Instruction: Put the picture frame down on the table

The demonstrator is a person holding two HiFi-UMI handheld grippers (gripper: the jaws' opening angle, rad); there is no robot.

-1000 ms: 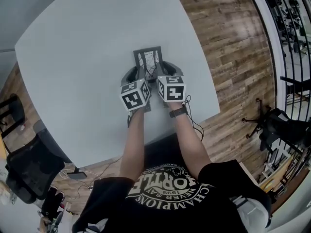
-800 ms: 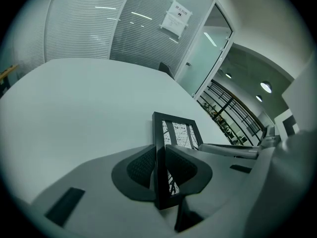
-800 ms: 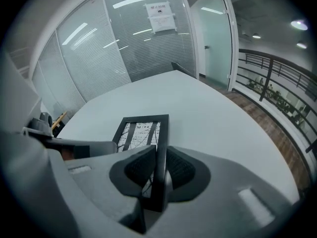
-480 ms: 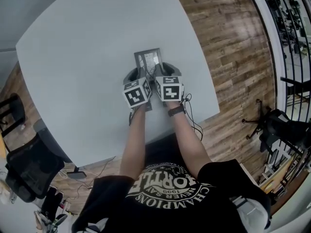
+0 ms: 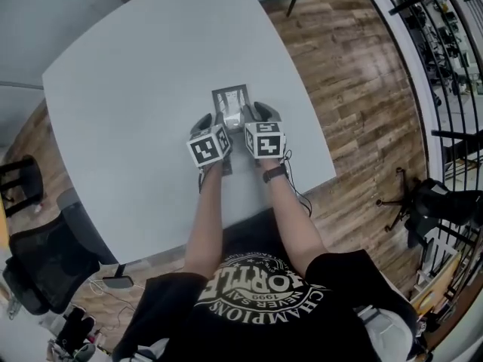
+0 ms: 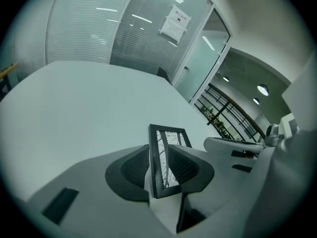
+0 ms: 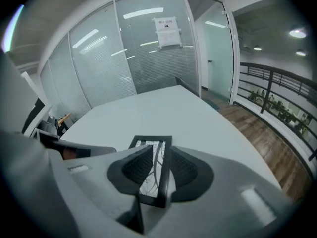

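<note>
You hold the picture frame point(image 5: 231, 102) over the near right part of the counter point(image 5: 128, 89), straight ahead of you. Your left gripper point(image 6: 159, 163) takes its left edge and your right gripper point(image 7: 157, 170) its right edge, side by side, each with one of its fingers point(image 6: 132, 170) on either face of the frame. The frame's far end reaches past both grippers. Whether it touches the counter cannot be told. A chair point(image 5: 45, 261) stands off the counter's near left corner, and a railing point(image 7: 270, 90) runs well to your right.
</note>
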